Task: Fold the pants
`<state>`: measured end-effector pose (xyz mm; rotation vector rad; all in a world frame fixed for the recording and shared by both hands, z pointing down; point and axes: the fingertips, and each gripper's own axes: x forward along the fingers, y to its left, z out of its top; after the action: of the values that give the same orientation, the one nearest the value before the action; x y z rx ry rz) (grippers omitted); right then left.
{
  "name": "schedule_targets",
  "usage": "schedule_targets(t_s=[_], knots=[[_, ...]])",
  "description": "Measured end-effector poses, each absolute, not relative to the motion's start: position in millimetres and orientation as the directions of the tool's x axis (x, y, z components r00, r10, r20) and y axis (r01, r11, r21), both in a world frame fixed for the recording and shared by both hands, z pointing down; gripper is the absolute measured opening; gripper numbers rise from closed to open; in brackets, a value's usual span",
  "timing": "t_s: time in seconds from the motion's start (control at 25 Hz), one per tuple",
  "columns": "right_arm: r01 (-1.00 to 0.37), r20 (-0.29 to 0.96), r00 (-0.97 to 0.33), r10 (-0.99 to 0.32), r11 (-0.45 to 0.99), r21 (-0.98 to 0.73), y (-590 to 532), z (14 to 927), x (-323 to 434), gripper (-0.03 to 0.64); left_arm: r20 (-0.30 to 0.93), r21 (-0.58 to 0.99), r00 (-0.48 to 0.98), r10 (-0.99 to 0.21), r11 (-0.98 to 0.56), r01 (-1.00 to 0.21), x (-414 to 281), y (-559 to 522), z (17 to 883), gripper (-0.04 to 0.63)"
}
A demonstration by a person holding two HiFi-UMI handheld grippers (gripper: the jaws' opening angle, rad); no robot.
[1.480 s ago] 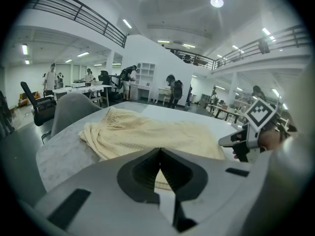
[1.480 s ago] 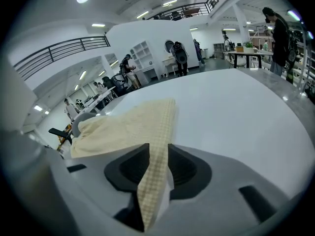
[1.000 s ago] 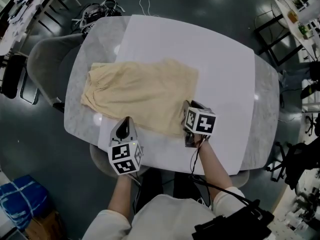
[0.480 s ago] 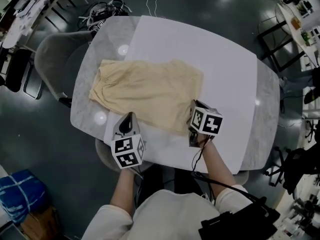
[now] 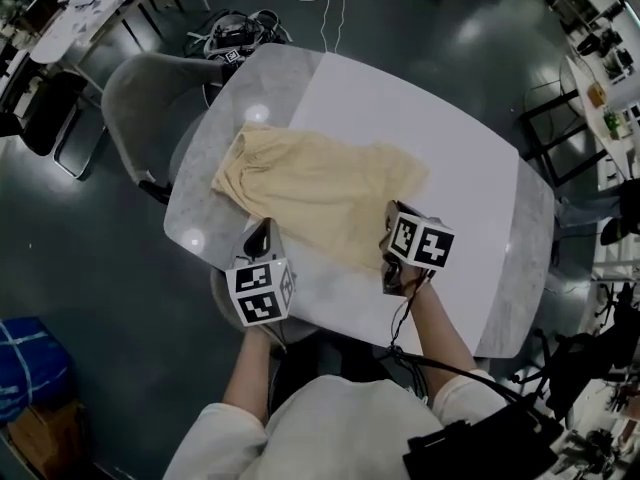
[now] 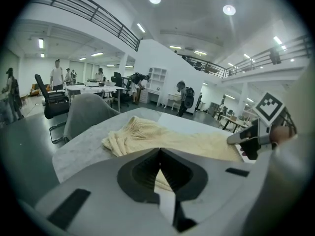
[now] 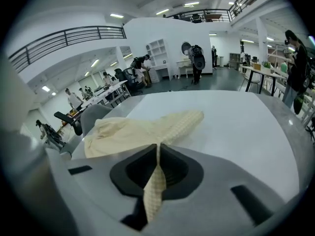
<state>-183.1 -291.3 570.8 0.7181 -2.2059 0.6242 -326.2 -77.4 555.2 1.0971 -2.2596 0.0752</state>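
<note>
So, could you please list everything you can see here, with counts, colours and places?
pants: one, pale yellow, spread across the table's middle
table: one, grey marbled, in front of the person
white sheet: one, covering the table's centre, under the pants
chair: one, grey, at the table's far left corner
cables: a tangle, dark, on the floor beyond the table
blue bag: one, on the floor at lower left
people: several, far off among desks
left gripper: one, grey, jaws shut on the pants' near edge
right gripper: one, grey, jaws just closed on the pants' near corner
</note>
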Motion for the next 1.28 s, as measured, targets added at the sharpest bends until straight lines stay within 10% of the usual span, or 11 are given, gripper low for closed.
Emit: schedule_targets(t_s=[0.68, 0.8, 1.28], knots=[[-0.425, 0.578, -0.806, -0.128, 0.804, -0.416, -160.7, 489.2, -432.6, 0.017, 0.507, 0.18, -0.547, -0.666, 0.702, -0.689, -413.1, 37.5, 516.1, 0.006], [-0.39, 0.53, -0.842, -0.104, 0.795, -0.465, -144.0, 496.7, -473.1, 0.104, 0.523, 0.179, -0.553, -0.648, 0.719, -0.672, -418.5, 46.9, 531.1, 0.006], [-0.435, 0.593, -0.796, -0.12, 0.795, -0.423, -158.1, 531.7, -431.9, 0.078, 0.525, 0.191, -0.549, -0.65, 0.719, -0.668, -400.7, 39.5, 537.0, 0.006]])
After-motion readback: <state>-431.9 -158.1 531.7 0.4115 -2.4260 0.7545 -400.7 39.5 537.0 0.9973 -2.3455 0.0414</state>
